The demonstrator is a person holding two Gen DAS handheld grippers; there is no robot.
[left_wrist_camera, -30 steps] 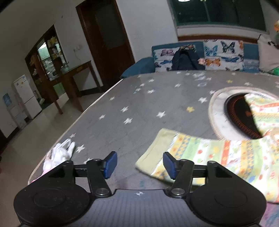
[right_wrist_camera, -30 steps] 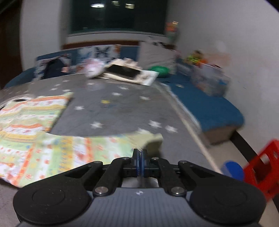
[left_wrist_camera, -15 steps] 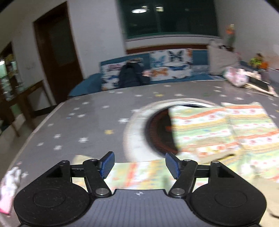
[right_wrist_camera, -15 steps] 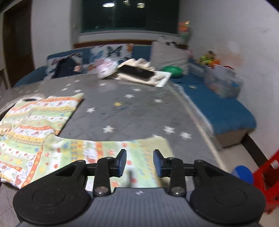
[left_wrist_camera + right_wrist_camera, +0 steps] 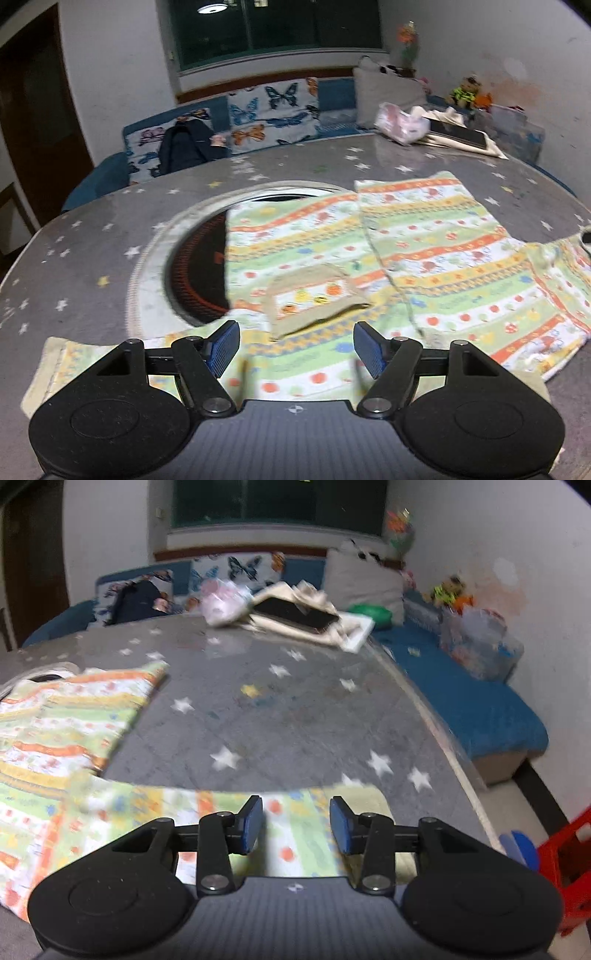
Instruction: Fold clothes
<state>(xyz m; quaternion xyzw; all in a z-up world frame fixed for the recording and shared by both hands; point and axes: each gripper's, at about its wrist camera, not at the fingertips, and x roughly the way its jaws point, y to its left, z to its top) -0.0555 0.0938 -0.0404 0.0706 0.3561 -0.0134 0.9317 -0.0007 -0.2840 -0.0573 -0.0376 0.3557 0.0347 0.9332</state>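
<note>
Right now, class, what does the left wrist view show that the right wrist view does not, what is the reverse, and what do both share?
Only the left wrist view: the striped garment's neck opening, most of the dark round mat that the garment partly covers, and the left tool, its jaws opening with nothing gripped.

Only the right wrist view: the red crate on the floor, the blue bench, and the right tool, jaws opening above a sleeve end.

Both: the striped garment, the star-patterned grey cover, the butterfly cushions, and the dark window.
</note>
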